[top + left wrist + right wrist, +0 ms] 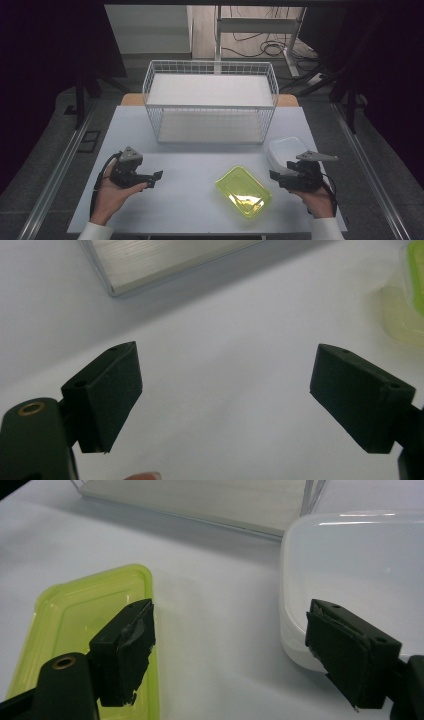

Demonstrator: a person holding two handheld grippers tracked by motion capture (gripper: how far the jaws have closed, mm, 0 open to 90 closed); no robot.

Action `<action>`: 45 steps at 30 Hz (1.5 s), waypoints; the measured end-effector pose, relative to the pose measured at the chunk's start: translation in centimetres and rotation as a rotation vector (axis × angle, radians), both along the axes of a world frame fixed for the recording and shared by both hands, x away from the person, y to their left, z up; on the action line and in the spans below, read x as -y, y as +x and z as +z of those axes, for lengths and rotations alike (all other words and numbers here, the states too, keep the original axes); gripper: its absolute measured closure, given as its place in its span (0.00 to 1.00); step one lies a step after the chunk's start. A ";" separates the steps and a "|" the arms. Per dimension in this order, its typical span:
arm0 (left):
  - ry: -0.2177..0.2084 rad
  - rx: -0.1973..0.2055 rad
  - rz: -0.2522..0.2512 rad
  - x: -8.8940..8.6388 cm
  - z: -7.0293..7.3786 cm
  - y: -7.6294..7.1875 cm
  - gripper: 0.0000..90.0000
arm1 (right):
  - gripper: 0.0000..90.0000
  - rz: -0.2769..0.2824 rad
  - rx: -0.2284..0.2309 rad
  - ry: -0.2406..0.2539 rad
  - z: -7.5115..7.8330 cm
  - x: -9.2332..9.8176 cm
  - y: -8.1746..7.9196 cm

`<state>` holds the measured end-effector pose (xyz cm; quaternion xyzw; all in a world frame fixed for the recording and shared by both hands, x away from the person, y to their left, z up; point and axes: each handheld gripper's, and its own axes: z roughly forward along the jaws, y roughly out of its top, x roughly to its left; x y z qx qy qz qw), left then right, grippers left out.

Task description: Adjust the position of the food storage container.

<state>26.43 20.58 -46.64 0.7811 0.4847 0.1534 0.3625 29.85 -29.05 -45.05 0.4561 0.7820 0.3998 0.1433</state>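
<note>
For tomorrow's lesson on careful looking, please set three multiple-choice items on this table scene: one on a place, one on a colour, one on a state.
1. Where does the wire rack stand?
A. at the far side of the table, in the middle
B. beside the left gripper
C. on the floor

2. What colour is the flat lid lying near the right gripper?
A. red
B. yellow-green
C. blue

3. How do the left gripper's jaws stand?
A. shut on the lid
B. shut on nothing
C. open, with nothing between them

Key:
1 A, the high view shows the rack across the table from the hands.
2 B, it is clear yellow-green, unlike the white box behind it.
3 C, the left gripper view shows bare table between the spread jaws.
</note>
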 end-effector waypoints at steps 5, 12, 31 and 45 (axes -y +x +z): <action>0.007 0.004 0.007 0.0 -0.2 -0.1 0.15 | 0.26 0.002 -0.002 0.007 0.0 0.0 0.2; -0.008 0.023 0.007 -0.1 0.6 -0.3 0.15 | 0.30 0.029 -0.016 0.003 0.1 -0.2 0.1; 0.016 0.025 -0.028 0.6 1.1 -1.0 0.14 | 0.65 0.069 -0.093 -0.083 1.1 -3.0 0.5; 0.032 0.011 -0.027 0.5 1.0 -0.7 0.14 | 0.98 0.137 -0.160 -0.201 0.1 -6.8 3.0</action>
